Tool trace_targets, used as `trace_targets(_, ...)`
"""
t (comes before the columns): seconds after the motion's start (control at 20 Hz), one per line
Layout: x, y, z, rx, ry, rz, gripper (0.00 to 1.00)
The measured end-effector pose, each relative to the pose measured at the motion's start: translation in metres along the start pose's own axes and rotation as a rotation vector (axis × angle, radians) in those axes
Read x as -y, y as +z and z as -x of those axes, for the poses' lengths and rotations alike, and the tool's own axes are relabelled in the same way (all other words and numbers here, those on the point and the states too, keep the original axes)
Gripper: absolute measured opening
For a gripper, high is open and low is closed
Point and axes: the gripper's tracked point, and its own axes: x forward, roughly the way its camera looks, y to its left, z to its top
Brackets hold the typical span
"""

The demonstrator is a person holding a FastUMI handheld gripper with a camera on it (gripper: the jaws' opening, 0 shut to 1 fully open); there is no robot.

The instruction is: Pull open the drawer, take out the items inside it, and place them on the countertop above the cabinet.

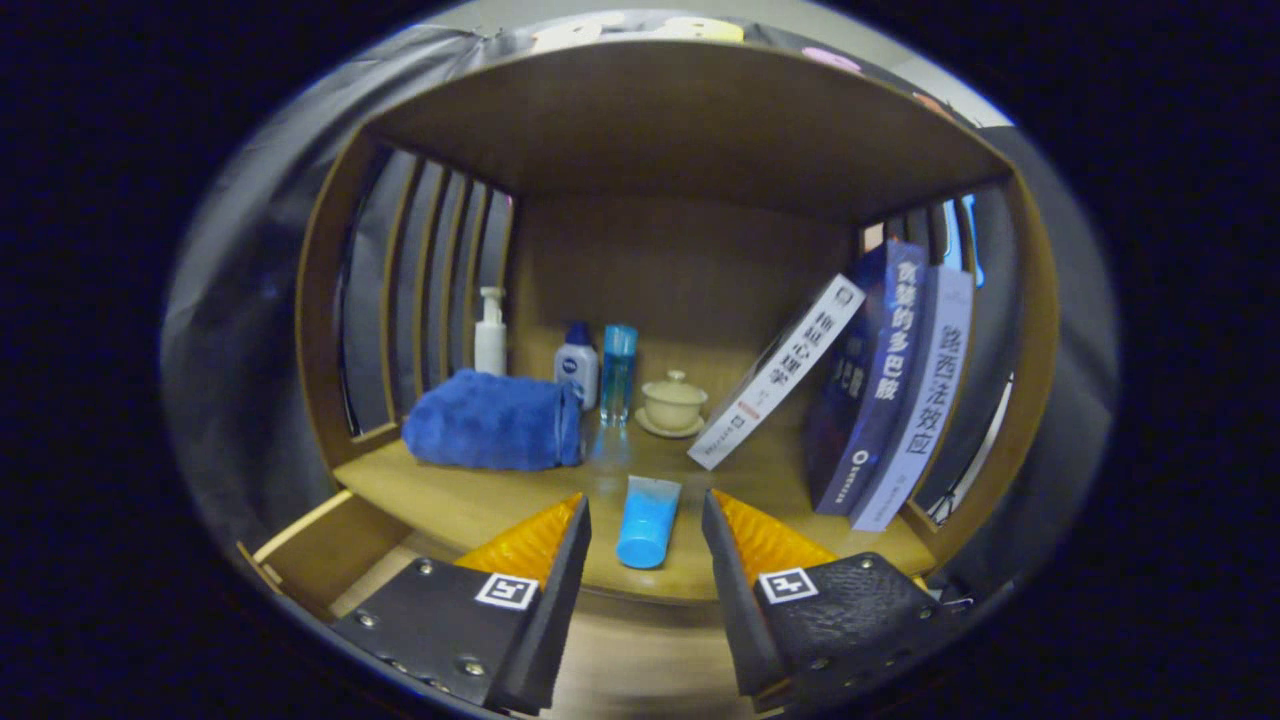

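A light blue tube [648, 522] lies on the wooden countertop [470, 500], cap end toward me. My gripper [645, 500] is open, with one finger on each side of the tube and a gap between each finger and it. Below the countertop the drawer [320, 548] stands pulled out, its pale wooden wall visible left of the fingers and its floor beneath them. Whatever lies in the drawer is hidden by the fingers.
On the countertop a rolled blue towel [495, 420] lies at the left. Behind it stand a white pump bottle [490, 335], a small white bottle [578, 368], a clear blue bottle [618, 372] and a lidded cup [673, 402]. Three books [885, 385] lean at the right. A wooden top [680, 120] overhangs.
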Motion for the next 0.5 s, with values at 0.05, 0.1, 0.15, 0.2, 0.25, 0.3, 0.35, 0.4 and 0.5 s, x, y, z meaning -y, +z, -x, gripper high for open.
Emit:
trace_targets(0.05, -0.001, -0.004, -0.009, -0.024, 0.004, -0.011, 0.66)
trace_targets(0.1, 0.0, -0.006, -0.018, -0.046, -0.003, -0.01, 0.66)
trace_targets(0.15, 0.002, -0.011, -0.027, -0.067, -0.006, -0.004, 0.65)
trace_targets(0.2, 0.004, -0.017, -0.034, -0.088, -0.017, 0.002, 0.65)
trace_targets(0.25, 0.003, -0.025, -0.04, -0.113, -0.014, 0.005, 0.65)
trace_targets(0.3, 0.001, -0.033, -0.045, -0.142, -0.011, 0.011, 0.65)
trace_targets(0.35, 0.0, -0.038, -0.048, -0.157, -0.005, 0.014, 0.65)
trace_targets(0.4, 0.0, -0.032, -0.054, -0.126, -0.013, 0.003, 0.65)
trace_targets(0.5, -0.002, -0.039, -0.057, -0.149, -0.004, 0.006, 0.63)
